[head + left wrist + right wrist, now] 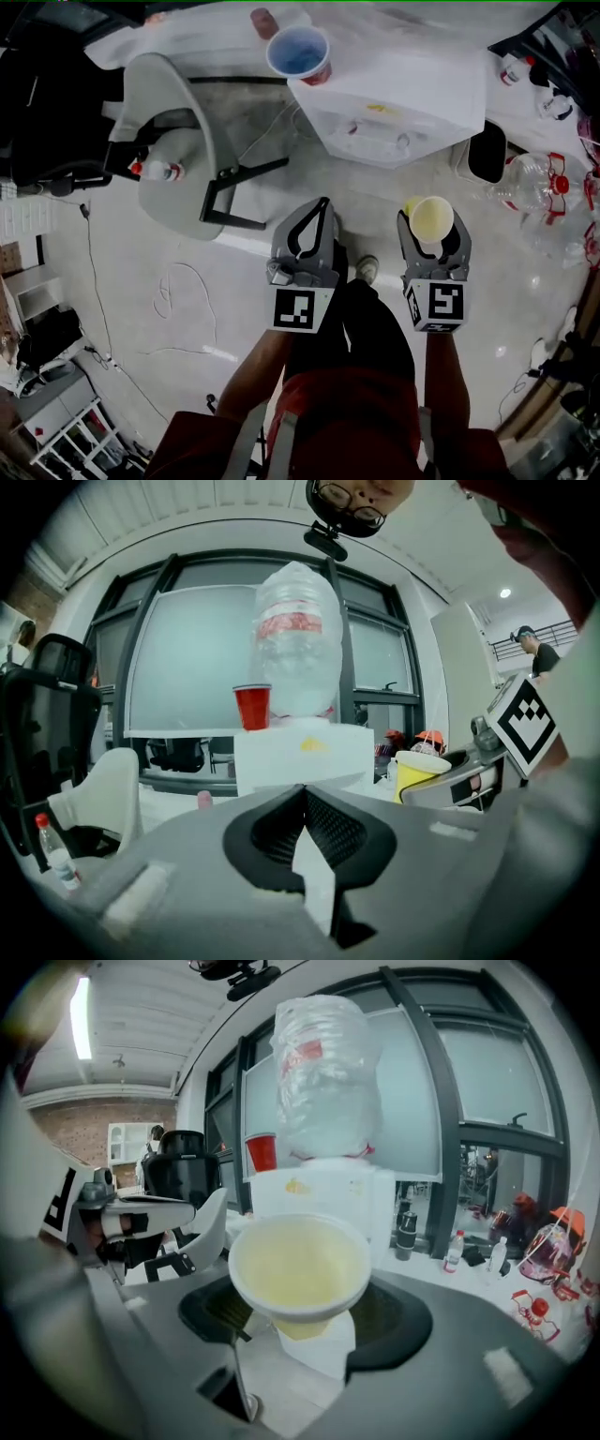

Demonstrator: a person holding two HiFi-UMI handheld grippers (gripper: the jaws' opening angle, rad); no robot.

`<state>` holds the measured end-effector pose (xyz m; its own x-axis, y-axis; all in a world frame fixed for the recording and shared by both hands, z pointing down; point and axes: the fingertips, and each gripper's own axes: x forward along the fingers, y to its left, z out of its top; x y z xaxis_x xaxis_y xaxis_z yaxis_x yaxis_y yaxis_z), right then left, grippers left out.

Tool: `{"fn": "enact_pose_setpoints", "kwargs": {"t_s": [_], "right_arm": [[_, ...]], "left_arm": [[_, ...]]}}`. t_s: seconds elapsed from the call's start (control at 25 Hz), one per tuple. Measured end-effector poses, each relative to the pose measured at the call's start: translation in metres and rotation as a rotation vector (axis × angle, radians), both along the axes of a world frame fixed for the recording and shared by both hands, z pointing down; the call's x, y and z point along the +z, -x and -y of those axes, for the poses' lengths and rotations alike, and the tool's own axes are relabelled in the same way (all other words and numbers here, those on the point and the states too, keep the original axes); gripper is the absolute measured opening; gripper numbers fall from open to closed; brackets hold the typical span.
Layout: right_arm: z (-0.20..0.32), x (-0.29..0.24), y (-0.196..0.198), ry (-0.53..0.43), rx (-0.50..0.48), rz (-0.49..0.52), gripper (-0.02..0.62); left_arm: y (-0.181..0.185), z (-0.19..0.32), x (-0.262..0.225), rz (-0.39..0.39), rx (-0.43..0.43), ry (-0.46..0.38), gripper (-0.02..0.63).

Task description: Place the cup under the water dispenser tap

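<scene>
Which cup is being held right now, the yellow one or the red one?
The yellow cup, held in the right gripper; the red cup stands on top of the water dispenser, untouched.

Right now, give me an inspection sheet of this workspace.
Surface: white tabletop carrying the water dispenser; pale floor below.
Job's things: yellow cup, upright, looks empty; clear bottle atop the dispenser.
Clutter: red cup on the dispenser; plastic bottles at right; small red-capped bottle by the grey chair.
Grippers: left tongs shut, empty; right tongs clamped on the yellow cup.
Cables: thin cable trailing across the floor.
Surroundings: grey chair, large windows.
</scene>
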<state>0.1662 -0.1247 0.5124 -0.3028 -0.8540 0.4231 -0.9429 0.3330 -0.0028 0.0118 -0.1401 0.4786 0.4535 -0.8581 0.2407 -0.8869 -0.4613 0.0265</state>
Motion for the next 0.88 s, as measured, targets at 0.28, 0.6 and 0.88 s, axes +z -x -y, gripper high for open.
{"fn": "enact_pose_setpoints", "kwargs": {"t_s": [0.28, 0.6, 0.88], "right_arm": [[0.013, 0.098, 0.020, 0.053, -0.009, -0.016, 0.291], [0.013, 0.197, 0.035, 0.162, 0.002, -0.016, 0.291], [0.018, 0.240, 0.024, 0.197, 0.027, -0.006, 0.291]], "left_arm": [[0.018, 0.014, 0.088, 0.016, -0.008, 0.028, -0.005], [0.027, 0.018, 0.179, 0.015, -0.025, 0.099, -0.005], [0.019, 0.021, 0.220, 0.015, -0.026, 0.131, -0.005]]}}
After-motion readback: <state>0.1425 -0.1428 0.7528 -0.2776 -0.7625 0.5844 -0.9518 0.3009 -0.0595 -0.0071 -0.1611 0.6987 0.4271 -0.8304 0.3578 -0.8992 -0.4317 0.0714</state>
